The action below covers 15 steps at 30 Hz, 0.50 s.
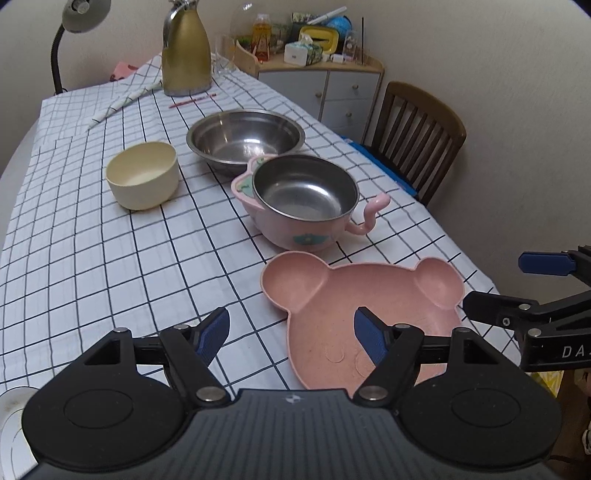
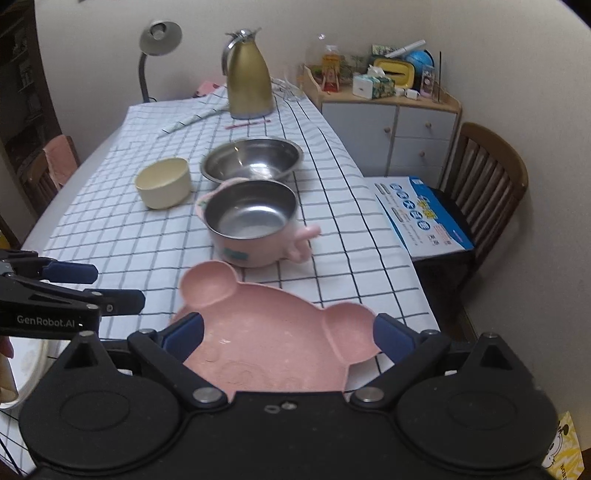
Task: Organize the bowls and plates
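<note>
Right wrist view: your right tongs [image 2: 288,334] gape over the light, stiff pink bear-shaped plastic plate [image 2: 273,332]; left tongs [image 1: 291,334] open too; pinch its rim.

I'm working in someone's home, in a dining corner by the look of it. A table under a white checked tablecloth [image 1: 110,236] fills my view, with a gold thermos jug [image 1: 185,51] standing at 12 o'clock and a grey desk lamp [image 1: 79,14] bending in at 11 o'clock. At 1 o'clock a small corner cabinet [image 2: 406,125] with white drawers and a wooden top is crowded with household clutter: a tissue box [image 2: 369,85], a little blue globe [image 2: 419,59], bottles. A dark wooden dining chair [image 2: 484,177] sits at 3 o'clock with a printed blue-and-white box [image 2: 421,214] on its seat. Children's pink tableware lies on the cloth: a bear-shaped plate [image 2: 273,332] and a pink handled bowl [image 2: 255,225].
</note>
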Motion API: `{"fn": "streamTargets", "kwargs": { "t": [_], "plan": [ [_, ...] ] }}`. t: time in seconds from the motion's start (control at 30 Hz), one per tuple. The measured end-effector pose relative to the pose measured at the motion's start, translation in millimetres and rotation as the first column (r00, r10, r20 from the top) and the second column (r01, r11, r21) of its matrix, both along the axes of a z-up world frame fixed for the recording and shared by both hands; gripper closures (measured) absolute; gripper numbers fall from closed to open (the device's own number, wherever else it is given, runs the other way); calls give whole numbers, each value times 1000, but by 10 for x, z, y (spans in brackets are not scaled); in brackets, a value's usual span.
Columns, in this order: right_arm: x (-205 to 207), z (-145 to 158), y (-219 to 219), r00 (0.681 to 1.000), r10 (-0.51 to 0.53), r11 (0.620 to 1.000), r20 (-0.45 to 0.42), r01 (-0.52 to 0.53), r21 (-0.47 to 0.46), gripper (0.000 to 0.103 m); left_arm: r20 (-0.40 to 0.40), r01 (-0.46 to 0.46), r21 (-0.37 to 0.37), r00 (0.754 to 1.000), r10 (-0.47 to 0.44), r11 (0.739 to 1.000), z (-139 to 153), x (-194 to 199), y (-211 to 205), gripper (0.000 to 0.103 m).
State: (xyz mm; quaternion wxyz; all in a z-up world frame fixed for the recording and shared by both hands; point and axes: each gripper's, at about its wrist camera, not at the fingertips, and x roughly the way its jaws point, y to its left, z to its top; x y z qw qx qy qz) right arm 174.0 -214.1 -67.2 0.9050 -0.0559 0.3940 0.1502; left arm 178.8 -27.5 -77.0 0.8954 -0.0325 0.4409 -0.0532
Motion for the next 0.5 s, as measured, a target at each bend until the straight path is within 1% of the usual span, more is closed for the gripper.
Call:
{"fn": "streamTargets", "kwargs": {
  "t": [0.1,0.27,0.43,0.47,0.5],
  "plan": [
    [109,-147,-79,1000,-9,1000,-24,9,-19,7,-40,4,13,999,-3,1000,-165,136,-46,29],
    [288,-419,-196,994,-50,998,-102,48,-30,10,-105,26,26,994,-23,999,-417,305,-133,29],
    [380,-674,-268,980,-76,997,-187,71,-33,19,-162,44,26,986,-39,999,-614,415,-216,30],
    [387,-717,-280,976,-83,996,-201,78,-36,22,-170,40,26,985,-35,999,-645,429,-223,30],
    [392,-752,-295,972,-91,996,-214,85,-39,27,-177,39,24,984,-34,999,-670,439,-227,30]
  ]
}}
